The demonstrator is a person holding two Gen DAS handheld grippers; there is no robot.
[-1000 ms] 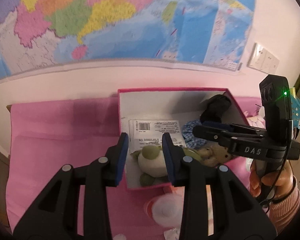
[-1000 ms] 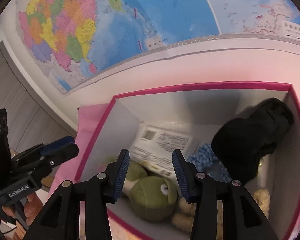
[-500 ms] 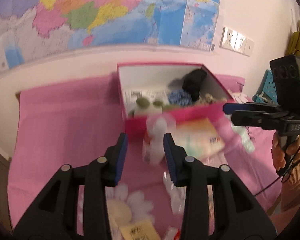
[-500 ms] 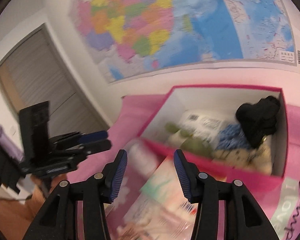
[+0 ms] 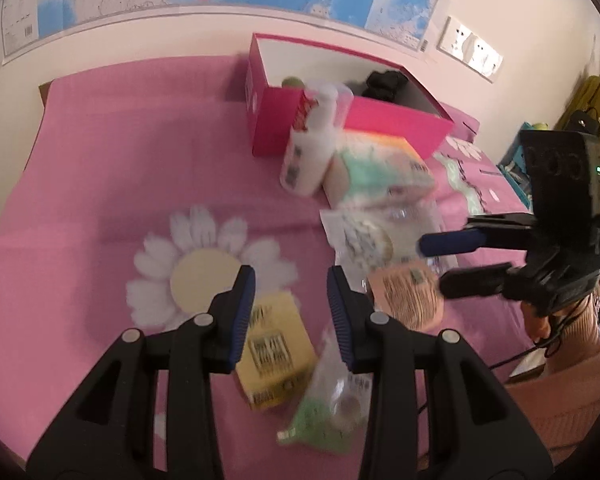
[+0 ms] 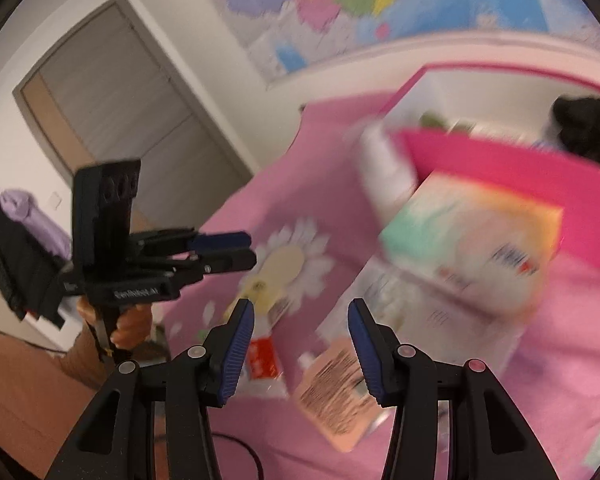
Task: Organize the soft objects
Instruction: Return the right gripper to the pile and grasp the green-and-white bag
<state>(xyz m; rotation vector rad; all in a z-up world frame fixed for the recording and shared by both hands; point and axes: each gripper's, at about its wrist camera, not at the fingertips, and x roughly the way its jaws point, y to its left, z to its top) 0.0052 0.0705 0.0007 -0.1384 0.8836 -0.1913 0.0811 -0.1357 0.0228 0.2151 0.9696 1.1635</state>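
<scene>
An open pink box (image 5: 352, 124) (image 6: 500, 168) stands at the back of the pink cloth, holding a black soft item (image 5: 384, 82) (image 6: 588, 128) and a green plush (image 5: 292, 80). My left gripper (image 5: 290, 280) (image 6: 253, 249) hovers open and empty over a yellow pack (image 5: 272, 344) (image 6: 260, 292) and a green packet (image 5: 324, 412). My right gripper (image 6: 300, 308) (image 5: 431, 266) is open too, with nothing in it, above a peach pack (image 6: 336, 384) (image 5: 406, 296). A pastel tissue pack (image 5: 380, 168) (image 6: 472, 240) lies in front of the box.
A white bottle (image 5: 308, 152) (image 6: 384, 168) leans against the box front. A clear bag (image 5: 364, 236) lies between the tissue pack and the peach pack. A daisy-shaped mat (image 5: 196, 264) (image 6: 284, 260) lies left of centre. A red-and-white item (image 6: 262, 364) sits near the edge.
Both grippers have drawn back from over the box to the near side of the cloth, and the left one has sunk. Loose packs now lie under them. Both stay empty.
</scene>
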